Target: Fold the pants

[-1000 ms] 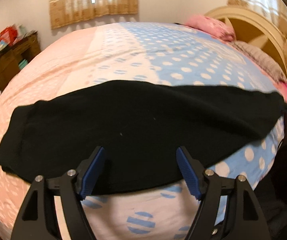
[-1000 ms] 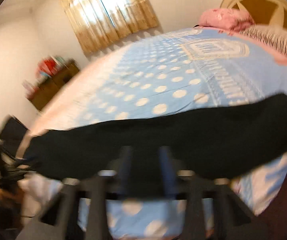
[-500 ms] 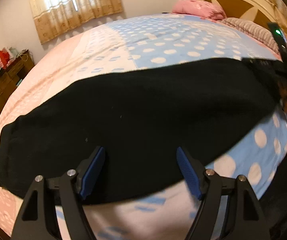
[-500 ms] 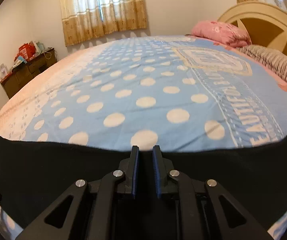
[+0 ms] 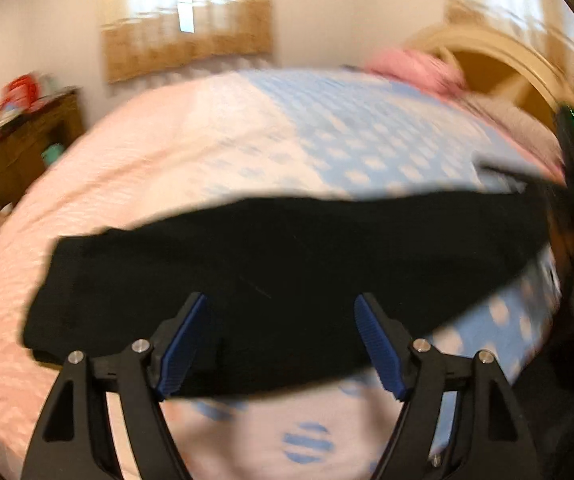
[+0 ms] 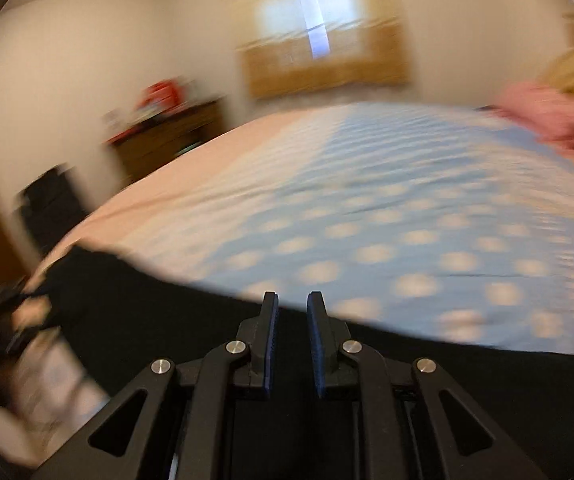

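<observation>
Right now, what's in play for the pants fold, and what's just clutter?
In play:
- pants, laid across the bed
- left gripper, open over them
- right gripper, nearly shut at the pants' edge; grip unclear

Clutter:
- pink pillow
- wooden cabinet with red items
- curtain
- headboard

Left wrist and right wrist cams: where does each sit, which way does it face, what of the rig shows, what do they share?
Left wrist: on the left gripper, angled down over the black pants on the bed; its wide-apart blue-padded fingers show.
Right wrist: on the right gripper, aimed across the bed toward the window; its near-closed fingers show, the pants under them.
Shared: pants, bed, window, pink pillow, wooden cabinet.
</observation>
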Action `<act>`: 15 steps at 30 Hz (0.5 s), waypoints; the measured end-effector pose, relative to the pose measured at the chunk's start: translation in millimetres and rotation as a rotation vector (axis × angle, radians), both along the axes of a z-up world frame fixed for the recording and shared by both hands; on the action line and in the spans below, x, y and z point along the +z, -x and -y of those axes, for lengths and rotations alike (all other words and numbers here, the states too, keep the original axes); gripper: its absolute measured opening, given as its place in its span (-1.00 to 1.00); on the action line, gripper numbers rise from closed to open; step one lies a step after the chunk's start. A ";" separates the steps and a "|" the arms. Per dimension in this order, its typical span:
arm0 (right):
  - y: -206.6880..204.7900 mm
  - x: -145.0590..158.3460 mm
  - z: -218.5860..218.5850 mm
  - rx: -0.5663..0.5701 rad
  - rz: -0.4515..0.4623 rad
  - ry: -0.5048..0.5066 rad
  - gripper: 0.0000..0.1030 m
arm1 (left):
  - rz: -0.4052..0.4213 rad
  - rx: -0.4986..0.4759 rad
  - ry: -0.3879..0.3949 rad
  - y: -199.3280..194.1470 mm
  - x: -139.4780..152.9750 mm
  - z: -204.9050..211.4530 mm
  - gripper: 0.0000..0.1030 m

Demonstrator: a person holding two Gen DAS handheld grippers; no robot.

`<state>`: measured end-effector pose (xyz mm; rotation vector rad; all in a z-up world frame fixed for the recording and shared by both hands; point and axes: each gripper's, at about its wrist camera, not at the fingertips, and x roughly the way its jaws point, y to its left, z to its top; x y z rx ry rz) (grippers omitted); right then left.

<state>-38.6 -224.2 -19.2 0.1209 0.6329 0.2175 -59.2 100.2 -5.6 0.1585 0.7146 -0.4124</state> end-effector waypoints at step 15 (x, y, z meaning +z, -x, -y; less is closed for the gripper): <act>-124.8 -10.6 -2.0 0.552 -0.331 -0.233 0.11 | 0.022 0.658 -0.112 -57.7 -36.3 -34.1 0.64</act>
